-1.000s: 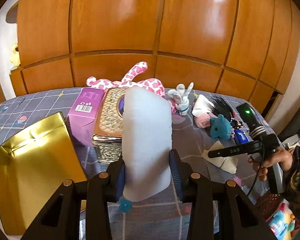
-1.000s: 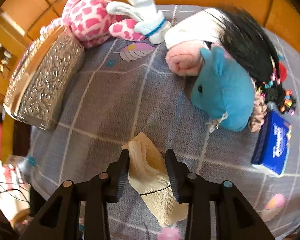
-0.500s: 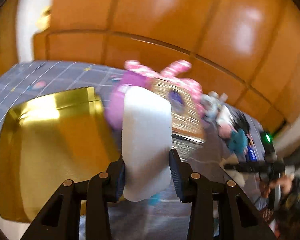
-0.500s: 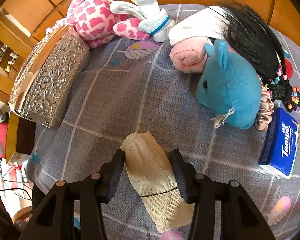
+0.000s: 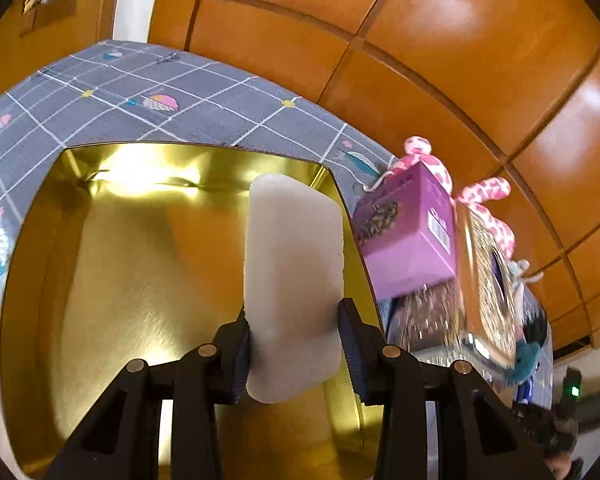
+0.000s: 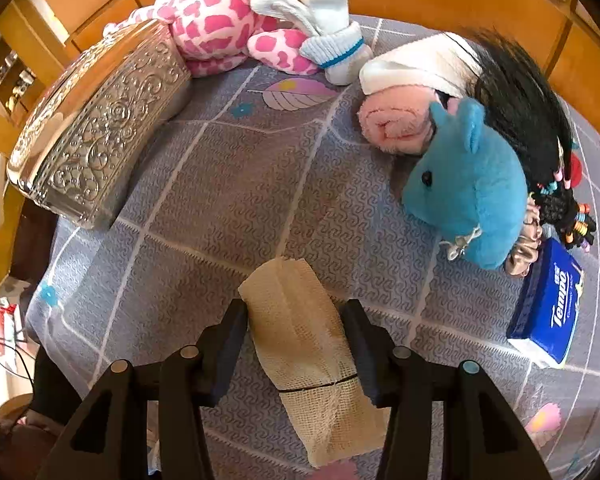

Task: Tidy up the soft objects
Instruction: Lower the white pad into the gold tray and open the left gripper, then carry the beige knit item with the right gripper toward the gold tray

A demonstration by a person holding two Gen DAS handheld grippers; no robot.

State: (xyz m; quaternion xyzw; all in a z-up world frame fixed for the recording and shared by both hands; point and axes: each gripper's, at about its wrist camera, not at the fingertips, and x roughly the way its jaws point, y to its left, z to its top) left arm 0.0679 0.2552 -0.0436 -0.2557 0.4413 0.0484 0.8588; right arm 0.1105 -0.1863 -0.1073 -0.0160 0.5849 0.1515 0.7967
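Observation:
My left gripper [image 5: 294, 316] is shut on a white foam block [image 5: 294, 260] and holds it upright over the right side of a shiny gold tray [image 5: 140, 260]. In the right wrist view a beige gauze cloth bundle [image 6: 288, 288], tied with a thin black band, lies on the grey patterned tablecloth [image 6: 228, 184]. My right gripper [image 6: 294, 312] points steeply down and straddles it. The jaws stand loosely on either side of the cloth and do not squeeze it.
Right of the tray stand a purple box [image 5: 408, 240] and an embossed silver box [image 6: 96, 148]. Beyond the cloth lie a pink spotted plush [image 6: 212, 20], a white sock toy [image 6: 332, 40], a pink roll [image 6: 396, 124], a blue plush [image 6: 468, 192], black hair [image 6: 520, 108] and a blue tissue pack [image 6: 548, 300].
My left gripper carried the foam block leftward and down, rolling, until it hung over the gold tray. The right jaws widened around the cloth, which spread out flatter.

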